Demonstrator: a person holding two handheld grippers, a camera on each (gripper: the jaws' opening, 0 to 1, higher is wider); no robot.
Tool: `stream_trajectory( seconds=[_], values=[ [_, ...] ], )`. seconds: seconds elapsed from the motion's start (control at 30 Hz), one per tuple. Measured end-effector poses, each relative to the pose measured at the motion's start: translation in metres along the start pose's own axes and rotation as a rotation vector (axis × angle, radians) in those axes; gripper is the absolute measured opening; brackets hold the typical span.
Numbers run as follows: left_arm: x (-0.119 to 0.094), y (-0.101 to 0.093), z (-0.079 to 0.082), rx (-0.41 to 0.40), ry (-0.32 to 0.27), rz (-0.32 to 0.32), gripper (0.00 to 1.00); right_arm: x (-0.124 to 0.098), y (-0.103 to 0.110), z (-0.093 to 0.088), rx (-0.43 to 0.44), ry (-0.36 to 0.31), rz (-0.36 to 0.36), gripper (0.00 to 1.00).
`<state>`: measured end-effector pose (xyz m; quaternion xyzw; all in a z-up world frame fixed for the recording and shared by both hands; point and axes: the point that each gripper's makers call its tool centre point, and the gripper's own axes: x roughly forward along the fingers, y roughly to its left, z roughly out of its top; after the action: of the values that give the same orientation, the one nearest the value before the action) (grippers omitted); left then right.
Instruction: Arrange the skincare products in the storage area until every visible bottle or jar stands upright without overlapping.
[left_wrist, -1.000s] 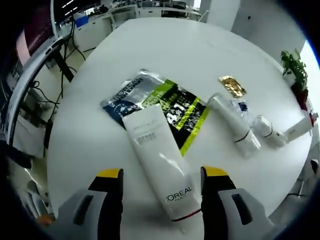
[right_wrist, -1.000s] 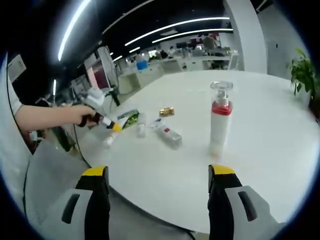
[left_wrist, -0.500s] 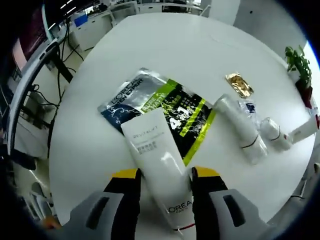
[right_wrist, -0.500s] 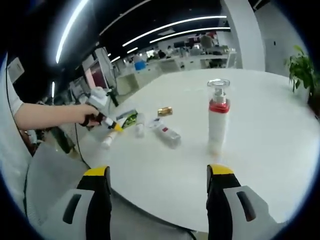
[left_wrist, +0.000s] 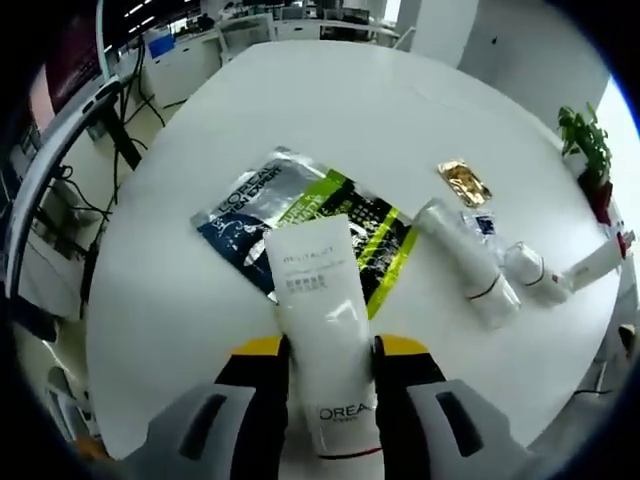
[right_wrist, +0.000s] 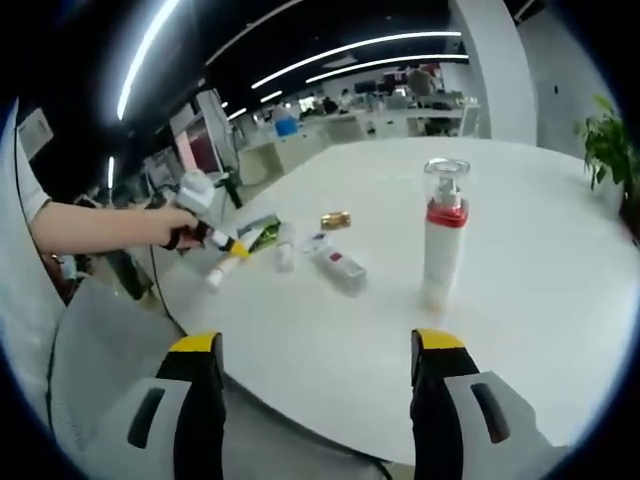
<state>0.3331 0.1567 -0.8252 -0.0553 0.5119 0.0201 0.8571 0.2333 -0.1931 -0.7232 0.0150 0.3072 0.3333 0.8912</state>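
The left gripper (left_wrist: 327, 348) has its two yellow-tipped jaws pressed in on a white tube (left_wrist: 322, 318), one jaw on each side, near the cap end. The tube lies flat, and its far end rests on a shiny black and green packet (left_wrist: 300, 212) that also lies flat on the round white table (left_wrist: 330, 110). To the right of the packet lie a second white tube (left_wrist: 466, 263), a small clear bottle (left_wrist: 534, 270) and a small gold packet (left_wrist: 463, 179), all on their sides. Far right, a white bottle with a red band (left_wrist: 595, 262) peeks in at the edge. The right gripper (right_wrist: 314, 350) has its jaws spread wide with nothing between them, and it hangs near the table's near edge. In the right gripper view a tall white pump bottle (right_wrist: 443, 236) with a red collar and clear cap stands upright on the table (right_wrist: 520, 250), well apart from the lying things. That view also shows a person's arm (right_wrist: 95, 225) reaching in from the left, holding the left gripper (right_wrist: 205, 230) over the white tube (right_wrist: 222, 272). The green packet (right_wrist: 262, 234), the gold packet (right_wrist: 335, 219) and a lying bottle (right_wrist: 337, 265) sit just beyond. Around the table there are desks, long ceiling lights and a green plant (right_wrist: 610, 145) on the far right.
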Motion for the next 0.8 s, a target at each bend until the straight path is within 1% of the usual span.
stream_trajectory(
  seconds=[0.03,0.07,0.1,0.17,0.2,0.27,0.37,0.4,0.43,0.47,0.53,0.6,0.63,0.7,0.77,0.8],
  values=[
    [-0.001,-0.001,0.000,0.003,-0.005,-0.005,0.30,0.000,0.000,0.000,-0.004,0.001,0.000,0.76],
    [-0.005,-0.001,0.003,0.057,-0.023,-0.004,0.30,0.000,0.000,0.000,-0.006,0.000,0.001,0.76],
    [-0.006,-0.002,0.001,0.046,-0.018,-0.002,0.30,-0.001,-0.001,0.001,-0.004,-0.002,0.000,0.76],
    [-0.013,-0.007,-0.002,0.033,-0.026,-0.022,0.30,-0.001,-0.002,0.002,-0.003,-0.007,-0.002,0.76],
    [-0.010,-0.008,-0.001,0.019,-0.030,-0.030,0.30,-0.002,-0.002,0.003,-0.003,-0.009,-0.003,0.76],
    [-0.011,-0.008,-0.001,0.006,-0.035,-0.046,0.30,-0.002,-0.004,0.004,-0.008,-0.012,-0.005,0.75],
    [-0.019,-0.012,-0.001,0.024,-0.058,-0.060,0.30,-0.003,-0.004,0.012,-0.017,-0.025,-0.003,0.75],
    [-0.017,-0.012,0.001,0.033,-0.068,-0.069,0.30,-0.003,-0.003,0.016,-0.025,-0.033,0.002,0.75],
    [-0.019,-0.015,0.003,0.043,-0.091,-0.087,0.30,-0.001,-0.003,0.017,-0.030,-0.036,0.006,0.74],
    [-0.025,-0.021,0.005,0.045,-0.106,-0.099,0.30,0.000,-0.001,0.021,-0.035,-0.042,0.015,0.74],
    [-0.029,-0.027,0.010,0.061,-0.140,-0.131,0.30,0.001,0.004,0.027,-0.041,-0.051,0.028,0.74],
    [-0.039,-0.040,0.015,0.076,-0.187,-0.171,0.29,0.005,0.008,0.031,-0.058,-0.055,0.048,0.74],
    [-0.046,-0.047,0.016,0.085,-0.208,-0.188,0.29,0.008,0.012,0.034,-0.068,-0.057,0.061,0.74],
    [-0.057,-0.057,0.016,0.098,-0.226,-0.199,0.29,0.013,0.022,0.039,-0.075,-0.064,0.088,0.74],
    [-0.061,-0.064,0.022,0.137,-0.255,-0.218,0.29,0.018,0.033,0.045,-0.078,-0.071,0.116,0.74],
    [-0.062,-0.067,0.028,0.153,-0.280,-0.231,0.29,0.020,0.037,0.047,-0.079,-0.075,0.127,0.73]
  ],
)
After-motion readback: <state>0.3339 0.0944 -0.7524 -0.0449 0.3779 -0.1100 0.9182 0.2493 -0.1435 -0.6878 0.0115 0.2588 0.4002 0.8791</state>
